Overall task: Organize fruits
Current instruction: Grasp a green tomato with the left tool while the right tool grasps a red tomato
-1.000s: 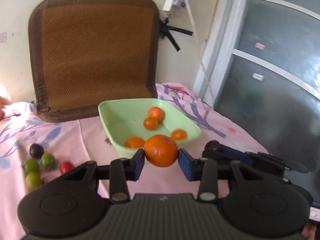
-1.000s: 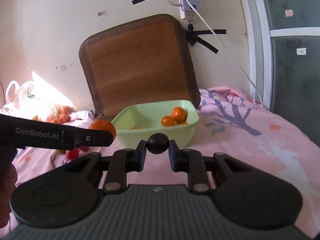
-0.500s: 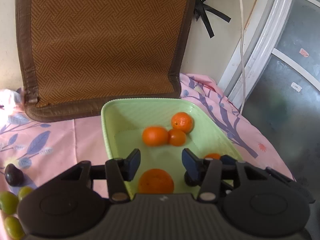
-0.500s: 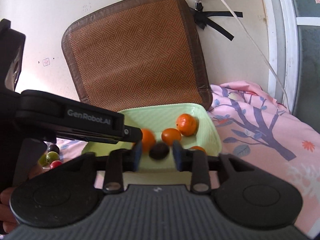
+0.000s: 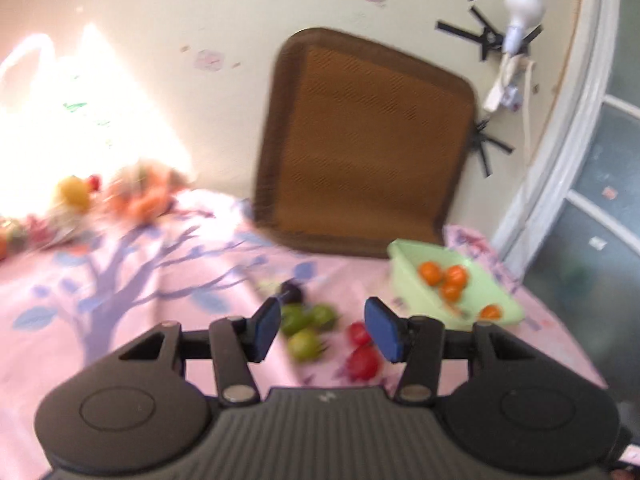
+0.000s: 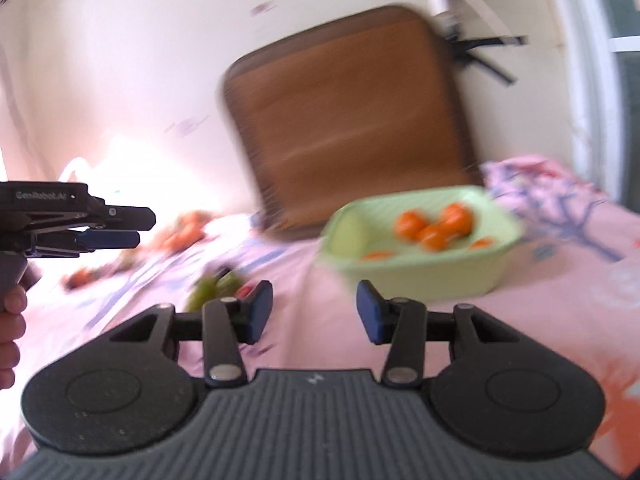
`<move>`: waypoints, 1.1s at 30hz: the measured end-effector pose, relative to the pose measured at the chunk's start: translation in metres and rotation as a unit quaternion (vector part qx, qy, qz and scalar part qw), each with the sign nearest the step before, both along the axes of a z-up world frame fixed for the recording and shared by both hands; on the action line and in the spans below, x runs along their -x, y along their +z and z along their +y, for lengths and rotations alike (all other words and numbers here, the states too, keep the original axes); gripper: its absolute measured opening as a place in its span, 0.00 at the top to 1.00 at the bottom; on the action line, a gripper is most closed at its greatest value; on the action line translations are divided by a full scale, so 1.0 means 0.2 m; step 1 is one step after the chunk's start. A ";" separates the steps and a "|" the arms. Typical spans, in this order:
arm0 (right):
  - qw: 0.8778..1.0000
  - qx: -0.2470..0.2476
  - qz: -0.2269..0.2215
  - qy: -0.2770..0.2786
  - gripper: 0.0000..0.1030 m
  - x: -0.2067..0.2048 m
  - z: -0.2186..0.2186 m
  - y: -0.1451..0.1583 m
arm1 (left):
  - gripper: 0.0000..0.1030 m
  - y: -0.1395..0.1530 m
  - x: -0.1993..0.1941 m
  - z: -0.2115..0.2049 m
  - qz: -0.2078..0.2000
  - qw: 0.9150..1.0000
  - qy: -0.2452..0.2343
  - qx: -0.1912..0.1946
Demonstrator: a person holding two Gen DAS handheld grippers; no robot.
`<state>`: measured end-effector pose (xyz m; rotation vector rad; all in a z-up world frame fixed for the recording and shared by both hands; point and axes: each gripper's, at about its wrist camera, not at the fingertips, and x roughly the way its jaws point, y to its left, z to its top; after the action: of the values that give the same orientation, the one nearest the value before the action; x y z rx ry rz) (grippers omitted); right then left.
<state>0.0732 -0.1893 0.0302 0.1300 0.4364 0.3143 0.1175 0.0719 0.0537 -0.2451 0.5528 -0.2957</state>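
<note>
**Left wrist view: loose fruit ahead of my spread fingers**

Green basin point(image 5: 404, 258), holding oranges point(image 5: 444, 278), sits right of my left gripper point(image 5: 322, 330). Green fruits point(image 5: 304, 330) lie directly ahead. My right gripper point(image 6: 314, 312) is spread, empty, farther off.

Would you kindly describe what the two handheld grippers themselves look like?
Both are matte black plastic. The left gripper and right gripper each have a ribbed grey-black centre plate, two round side housings, silver pivot pins and blue finger pads. Seen side-on, the left one carries white "GenRobot.AI" lettering. No cables or sleeves show.
</note>
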 end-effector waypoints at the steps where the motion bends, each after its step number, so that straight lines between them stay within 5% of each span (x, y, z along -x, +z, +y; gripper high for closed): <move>1: 1.000 0.008 0.005 0.012 0.55 -0.01 0.05 -0.01 | 0.54 -0.03 -0.01 0.02 0.010 1.000 0.001 -0.002; 7: 0.998 0.035 0.034 0.047 0.55 -0.14 0.27 -0.05 | 0.54 -0.13 -0.16 0.00 0.050 0.998 -0.019 0.026; 14: 0.994 0.046 0.082 0.047 0.55 -0.29 0.36 -0.11 | 0.54 -0.24 -0.30 -0.13 0.076 0.997 -0.020 -0.006; 16: 0.994 0.050 0.088 0.050 0.55 -0.32 0.38 -0.13 | 0.58 -0.27 -0.30 -0.14 0.077 0.997 -0.015 -0.012; 18: 0.993 0.055 0.090 0.048 0.71 -0.32 0.39 -0.13 | 0.72 -0.27 -0.28 -0.15 0.071 0.997 -0.015 -0.027; 19: 0.993 0.054 0.089 0.050 0.71 -0.31 0.39 -0.13 | 0.72 -0.27 -0.27 -0.14 0.073 0.997 -0.015 -0.024; 27: 0.997 0.062 0.037 -0.001 0.71 0.10 0.13 -0.08 | 0.72 -0.21 0.13 -0.29 0.059 0.994 -0.090 0.016; 33: 0.994 0.063 0.034 -0.081 0.71 0.44 -0.13 -0.14 | 0.72 -0.25 0.42 -0.59 0.036 0.984 -0.170 -0.024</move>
<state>-0.0145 -0.2162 0.0027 0.0516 0.5081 0.1217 0.0331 -0.0470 0.0032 -0.1132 0.6731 -0.6057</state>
